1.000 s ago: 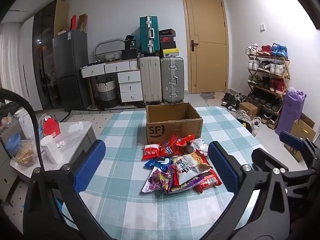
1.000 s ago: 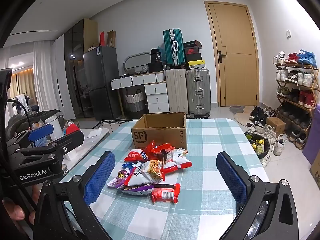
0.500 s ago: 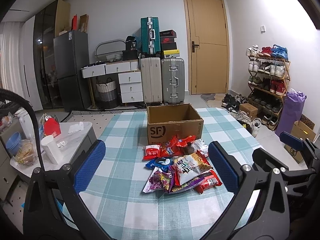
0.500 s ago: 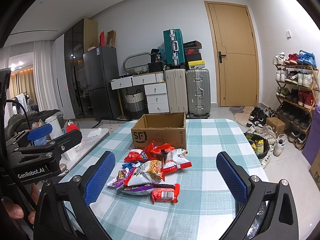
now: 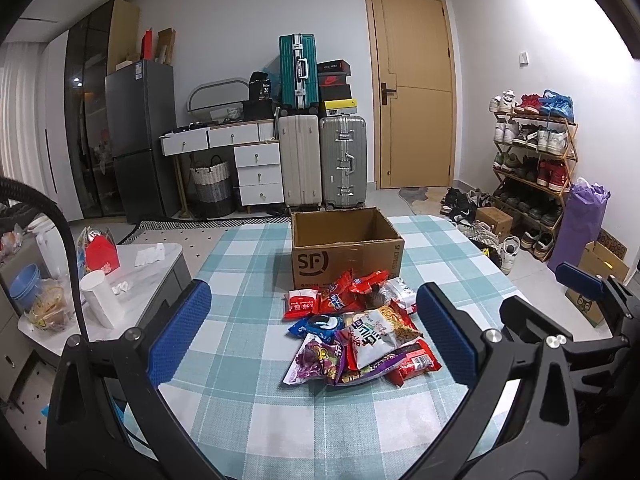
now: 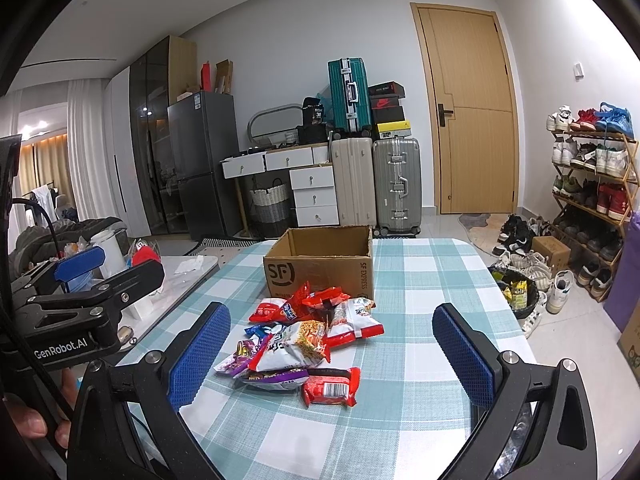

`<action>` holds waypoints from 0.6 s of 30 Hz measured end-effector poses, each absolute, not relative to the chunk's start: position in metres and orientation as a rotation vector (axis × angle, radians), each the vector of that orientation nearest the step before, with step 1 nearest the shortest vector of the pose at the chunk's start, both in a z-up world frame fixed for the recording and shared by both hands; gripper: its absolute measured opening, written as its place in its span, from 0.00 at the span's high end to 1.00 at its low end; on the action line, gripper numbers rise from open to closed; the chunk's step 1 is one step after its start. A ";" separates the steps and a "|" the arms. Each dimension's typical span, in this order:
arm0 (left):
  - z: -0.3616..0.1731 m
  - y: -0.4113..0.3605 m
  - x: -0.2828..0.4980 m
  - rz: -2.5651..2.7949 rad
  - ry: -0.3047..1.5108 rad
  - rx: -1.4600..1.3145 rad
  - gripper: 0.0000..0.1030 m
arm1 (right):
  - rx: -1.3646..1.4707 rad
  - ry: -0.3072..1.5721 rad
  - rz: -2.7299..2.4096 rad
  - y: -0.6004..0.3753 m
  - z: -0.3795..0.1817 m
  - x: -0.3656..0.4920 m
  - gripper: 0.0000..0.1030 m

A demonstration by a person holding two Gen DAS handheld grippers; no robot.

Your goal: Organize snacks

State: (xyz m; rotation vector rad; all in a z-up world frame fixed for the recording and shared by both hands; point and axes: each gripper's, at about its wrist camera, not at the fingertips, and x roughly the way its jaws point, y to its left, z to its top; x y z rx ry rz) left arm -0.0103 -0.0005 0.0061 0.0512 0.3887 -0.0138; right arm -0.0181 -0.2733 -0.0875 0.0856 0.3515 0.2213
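Observation:
A pile of snack packets [image 5: 356, 332] [image 6: 304, 336] lies on the teal checked tablecloth [image 5: 240, 320] [image 6: 416, 320]. Behind it stands an open cardboard box [image 5: 344, 248] [image 6: 320, 264], its inside empty as far as I can see. A red packet [image 6: 330, 386] [image 5: 414, 366] lies at the pile's near edge. My left gripper [image 5: 312, 336] is open above the near table, the pile ahead between its blue pads. My right gripper [image 6: 332, 350] is open too, with nothing held. The left gripper's body [image 6: 80, 304] shows at the left of the right wrist view.
A white side table [image 5: 100, 280] with a cup, bowls and a red carton stands left of the table. Right of the table, on the floor, are a shoe rack [image 5: 532, 160], loose shoes and a bin [image 6: 516, 288]. Suitcases [image 5: 320, 160] and drawers line the far wall.
Both views have shifted very slightly. The snacks and the box have not moved, and both grippers stay open.

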 end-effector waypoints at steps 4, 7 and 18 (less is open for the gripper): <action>0.006 0.000 -0.011 -0.011 0.388 0.053 0.01 | 0.088 0.352 0.222 -0.273 -0.088 -0.018 0.00; 0.006 0.000 -0.011 -0.013 0.389 0.052 0.01 | 0.086 0.352 0.221 -0.273 -0.087 -0.018 0.00; 0.005 0.000 -0.015 -0.021 0.387 0.047 0.01 | 0.084 0.354 0.220 -0.272 -0.085 -0.020 0.00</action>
